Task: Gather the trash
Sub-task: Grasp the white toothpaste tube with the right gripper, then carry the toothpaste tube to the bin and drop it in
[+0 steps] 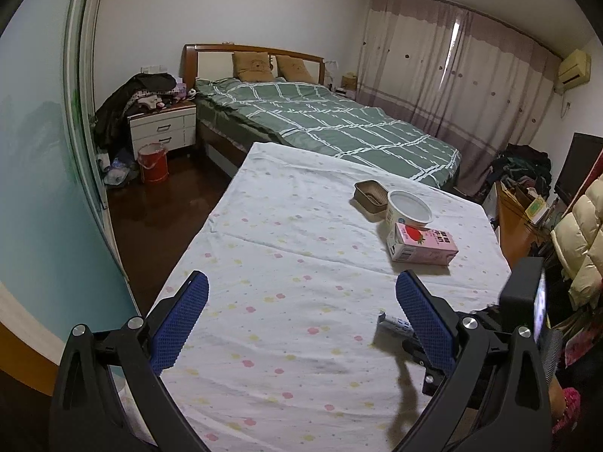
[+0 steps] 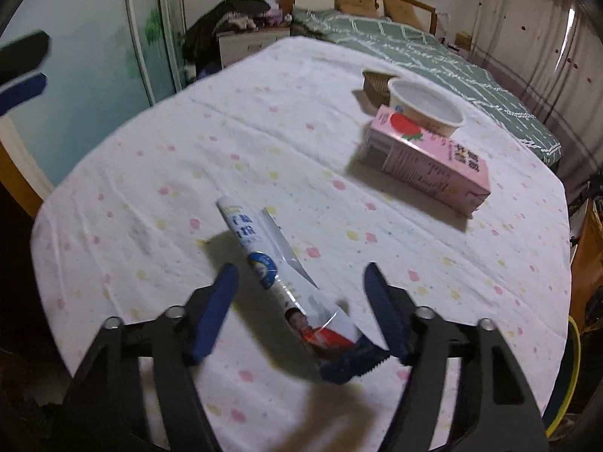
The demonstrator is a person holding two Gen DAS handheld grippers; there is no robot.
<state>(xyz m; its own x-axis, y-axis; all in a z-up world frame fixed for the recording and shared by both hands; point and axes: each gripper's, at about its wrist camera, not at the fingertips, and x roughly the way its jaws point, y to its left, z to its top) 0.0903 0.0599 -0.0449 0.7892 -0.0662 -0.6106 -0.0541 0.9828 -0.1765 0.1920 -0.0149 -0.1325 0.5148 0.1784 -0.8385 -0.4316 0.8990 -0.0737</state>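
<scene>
Wrapper [image 2: 271, 263] between your right gripper [image 2: 301, 286] fingers — apart, not gripping, left gripper [image 1: 301, 293] wide open, empty, pink carton [image 2: 426, 162] beyond.

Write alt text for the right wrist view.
The right hand-held gripper, open, straddles a crumpled wrapper on a cloth-covered table. Beyond lie a pink carton, white tub and brown tray.
</scene>
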